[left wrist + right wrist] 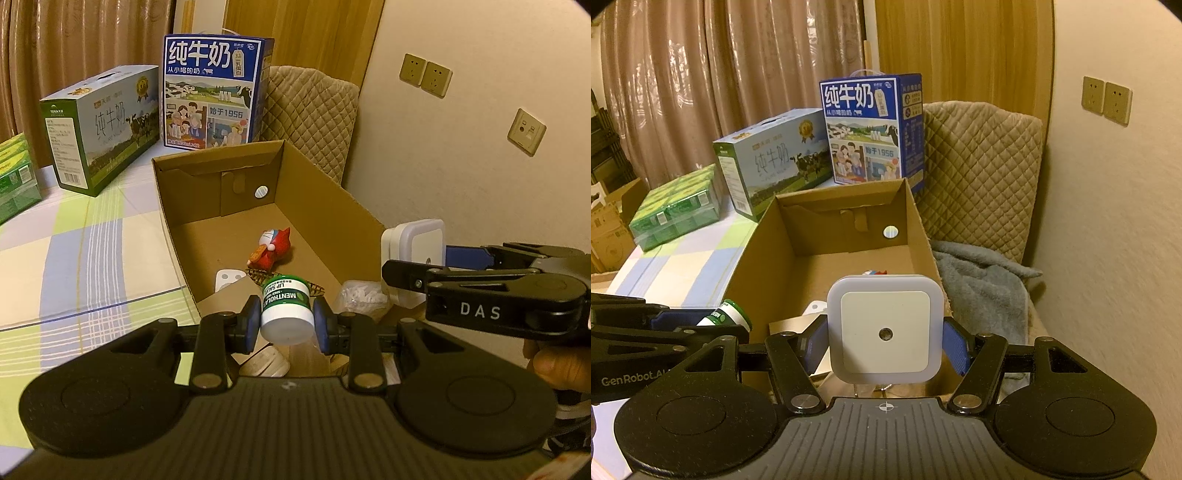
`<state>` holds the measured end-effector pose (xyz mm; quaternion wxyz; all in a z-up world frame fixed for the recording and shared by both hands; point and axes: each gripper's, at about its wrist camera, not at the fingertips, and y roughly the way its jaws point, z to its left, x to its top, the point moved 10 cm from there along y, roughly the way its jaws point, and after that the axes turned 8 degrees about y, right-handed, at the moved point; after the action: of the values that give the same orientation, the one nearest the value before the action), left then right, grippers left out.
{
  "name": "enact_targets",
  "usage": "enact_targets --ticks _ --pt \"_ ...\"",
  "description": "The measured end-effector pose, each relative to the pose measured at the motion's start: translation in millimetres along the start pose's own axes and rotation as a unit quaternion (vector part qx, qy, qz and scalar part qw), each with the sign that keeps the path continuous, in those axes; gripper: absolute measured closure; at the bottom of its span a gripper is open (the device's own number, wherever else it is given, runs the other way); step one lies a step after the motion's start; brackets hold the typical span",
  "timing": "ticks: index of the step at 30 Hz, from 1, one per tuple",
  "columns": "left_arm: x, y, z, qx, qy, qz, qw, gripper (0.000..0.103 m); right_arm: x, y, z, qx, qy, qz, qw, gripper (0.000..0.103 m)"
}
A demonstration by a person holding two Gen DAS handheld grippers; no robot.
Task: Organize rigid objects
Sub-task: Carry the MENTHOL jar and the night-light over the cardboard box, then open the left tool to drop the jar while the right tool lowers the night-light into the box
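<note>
Left claw (286, 325): closing its blue pads on a small white jar (285, 312) with a green label; pads are pressing the jar's two sides, jaws standing narrow.
Jar: lying on its side between the pads, white end facing the camera, green label pointing away toward the box.
Right claw (884, 345): gripping a square white night light (884, 332); pads are touching its left and right edges, jaws partly apart to fit it.
Night light: sitting upright between the pads, flat face with a small round sensor toward the camera.
Cardboard box (325, 184): sitting open on the checked bedsheet (74, 240); both claws are hovering at its near end, side by side.
Inside the box: a red and white toy figure (271, 249) is lying on the floor of it, well beyond the jar; other small pale items near the front are too unclear to name.
Behind the box: a blue milk carton (214, 92) is standing upright, a pale milk carton (99, 129) beside it.
</note>
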<state>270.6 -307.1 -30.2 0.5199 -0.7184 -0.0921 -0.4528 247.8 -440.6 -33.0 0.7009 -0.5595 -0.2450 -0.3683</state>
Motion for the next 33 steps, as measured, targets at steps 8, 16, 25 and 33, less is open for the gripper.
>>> enact_targets --ticks 8,16,25,33 --pt "1 6 1 0.001 0.0 0.004 1.0 0.078 0 3 -1 0.0 0.002 0.002 1.0 0.042" --pt "1 15 10 0.004 -0.004 0.01 0.9999 0.077 0 10 -2 0.0 0.008 0.008 1.0 0.042" --pt "0 23 16 0.002 -0.007 0.016 0.9998 0.077 0 14 -4 0.002 0.014 0.011 1.0 0.042" --pt "-3 27 14 0.001 -0.002 0.022 0.9998 0.077 1 14 -4 0.002 0.014 0.011 1.0 0.042"
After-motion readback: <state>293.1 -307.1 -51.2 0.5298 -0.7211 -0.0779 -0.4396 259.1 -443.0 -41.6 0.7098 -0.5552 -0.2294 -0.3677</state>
